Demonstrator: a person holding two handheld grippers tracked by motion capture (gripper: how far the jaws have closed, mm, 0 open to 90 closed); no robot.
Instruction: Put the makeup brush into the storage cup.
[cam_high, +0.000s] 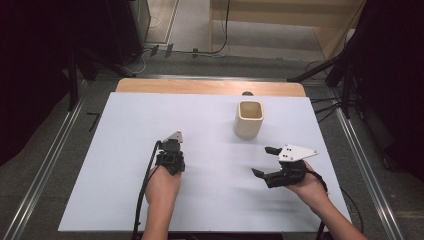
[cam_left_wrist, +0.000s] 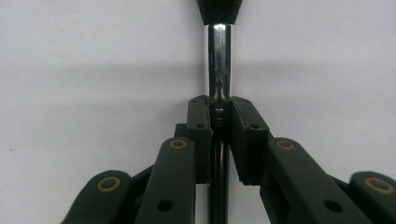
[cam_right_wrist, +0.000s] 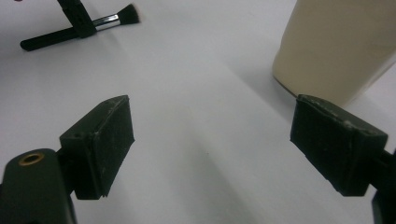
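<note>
The brush (cam_left_wrist: 218, 60) lies flat on the white surface (cam_high: 125, 150). In the left gripper view it runs up the middle of the frame: black handle low between the jaws, chrome ferrule above them, dark bristle base at the top edge. In the right gripper view the same brush (cam_right_wrist: 79, 29) sits in the upper left corner, handle toward the left edge, bristles pointing right.

The left tool (cam_left_wrist: 219, 116) is clamped on the brush at the joint of handle and ferrule. Both pads (cam_left_wrist: 201, 126) press against its sides, with only the shaft between them. In the high view the left tool (cam_high: 171, 152) stands left of centre, pointing down at the surface, a hand (cam_high: 162, 187) behind it entering from the bottom edge.

The right tool (cam_right_wrist: 212, 140) is apart; its jaws stand wide with bare surface between them and nothing held. In the high view the right tool (cam_high: 267, 161) is at the lower right, jaws pointing toward the left of the frame, well apart from the left tool.

A cream square-mouthed cup (cam_high: 248, 119) stands upright above centre right in the high view, near the right tool but not touching it. In the right gripper view the cup (cam_right_wrist: 336, 46) occupies the upper right, just beyond the right-hand jaw.
</note>
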